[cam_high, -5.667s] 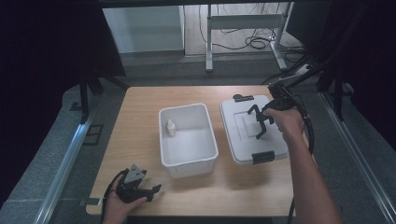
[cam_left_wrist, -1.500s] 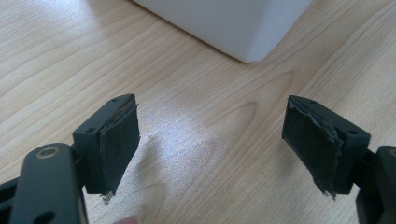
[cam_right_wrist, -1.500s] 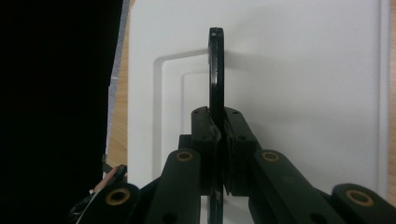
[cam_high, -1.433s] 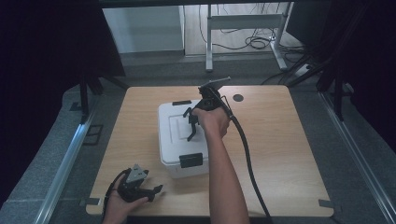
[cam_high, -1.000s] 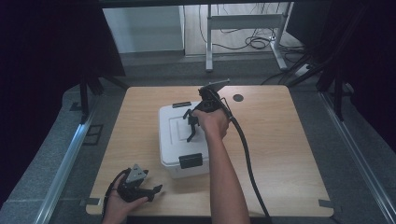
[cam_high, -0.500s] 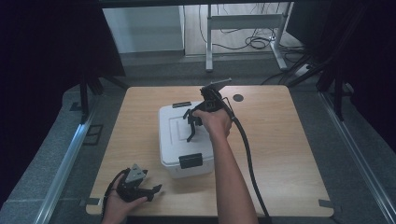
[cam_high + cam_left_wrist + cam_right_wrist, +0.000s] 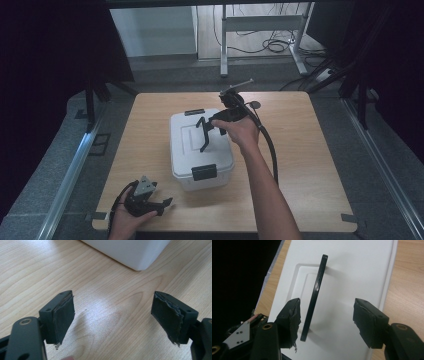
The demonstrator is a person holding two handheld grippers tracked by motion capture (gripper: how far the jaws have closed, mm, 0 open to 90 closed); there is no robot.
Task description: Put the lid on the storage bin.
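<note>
1. White storage box sits near the middle of the wooden surface, its lid on and a black latch at the near end, another at the far end.
2. No brand, label or writing can be read on the box or grippers.
3. Right gripper hovers over the lid; its fingers stand apart around the raised black handle, the left one just beside it, and I cannot tell whether it touches.
4. Right gripper view shows the handle edge-on above a recessed panel in the lid, detail the high view blurs.
5. Left gripper rests at the near left corner, fingers wide apart over bare wood.
6. Left gripper view shows a rounded corner of the box ahead.
</note>
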